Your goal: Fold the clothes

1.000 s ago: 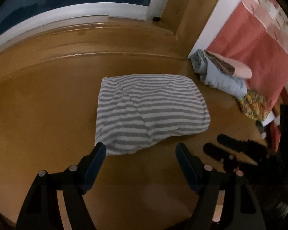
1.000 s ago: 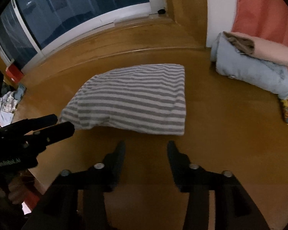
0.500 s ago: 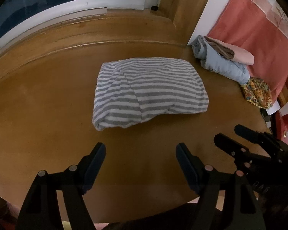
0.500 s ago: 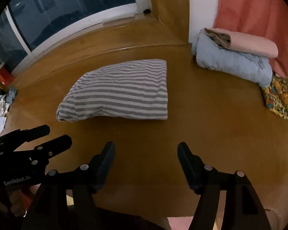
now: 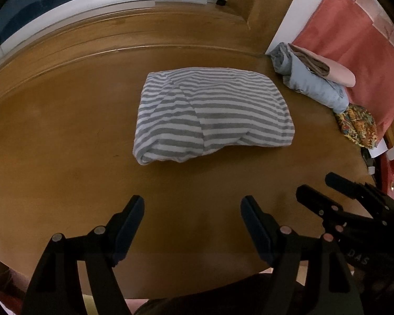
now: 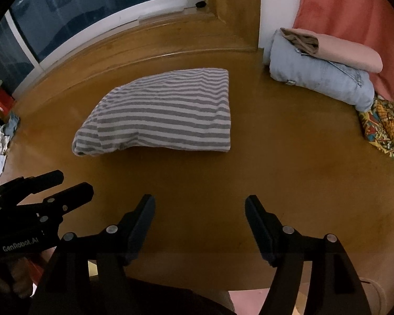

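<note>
Currently, both grippers are hanging over the near table edge, clear of the garment.
Work surface: the wooden table (image 5: 65, 136) is carrying the folded garment at its centre and a stack at its far right.
Task garment: the grey-and-white striped shirt (image 5: 212, 115) is lying as a folded rectangle, with its left near corner bulging and rolling under.
Finished stack: the folded light-blue jeans (image 6: 320, 84) are sitting under a folded pink garment (image 6: 352, 52), beside a patterned cloth (image 6: 386, 128), well apart from the shirt.
Left gripper (image 5: 192, 210): its jaws are standing wide, with nothing between them.
Right gripper (image 6: 199, 207): its jaws are standing wide and gripping nothing.
Step in hand, judged: the fold is looking done, so moving the bundle to the stack is the likely next step.
Technique: approaching low from both short sides, pinching every layer, lifting level.
Risk: the loose left corner is liable to unroll under a one-sided lift.
</note>
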The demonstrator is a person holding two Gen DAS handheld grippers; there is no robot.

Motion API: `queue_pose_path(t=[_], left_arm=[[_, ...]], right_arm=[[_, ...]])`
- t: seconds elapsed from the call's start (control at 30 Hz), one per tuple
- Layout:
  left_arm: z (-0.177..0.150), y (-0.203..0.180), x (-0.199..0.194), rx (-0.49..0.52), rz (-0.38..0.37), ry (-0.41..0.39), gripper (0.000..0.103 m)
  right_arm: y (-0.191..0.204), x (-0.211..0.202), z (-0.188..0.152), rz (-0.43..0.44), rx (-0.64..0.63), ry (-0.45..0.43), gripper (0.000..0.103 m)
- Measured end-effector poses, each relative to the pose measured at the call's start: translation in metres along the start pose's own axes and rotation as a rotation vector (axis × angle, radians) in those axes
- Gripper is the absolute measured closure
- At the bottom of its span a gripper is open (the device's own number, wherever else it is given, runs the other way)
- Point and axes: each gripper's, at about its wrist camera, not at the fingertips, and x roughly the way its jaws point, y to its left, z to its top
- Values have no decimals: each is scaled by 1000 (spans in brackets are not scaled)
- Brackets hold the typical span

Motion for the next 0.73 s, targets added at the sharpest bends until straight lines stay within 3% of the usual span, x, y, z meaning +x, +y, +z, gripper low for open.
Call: queue_pose_path(t=[0.27, 0.73], left_arm=[[0, 1, 2, 11, 43, 11, 28], [3, 0, 3, 27, 27, 10, 25]], right_arm=[[2, 2, 1, -6, -10, 6, 32], [4, 7, 3, -10, -15, 16, 32]])
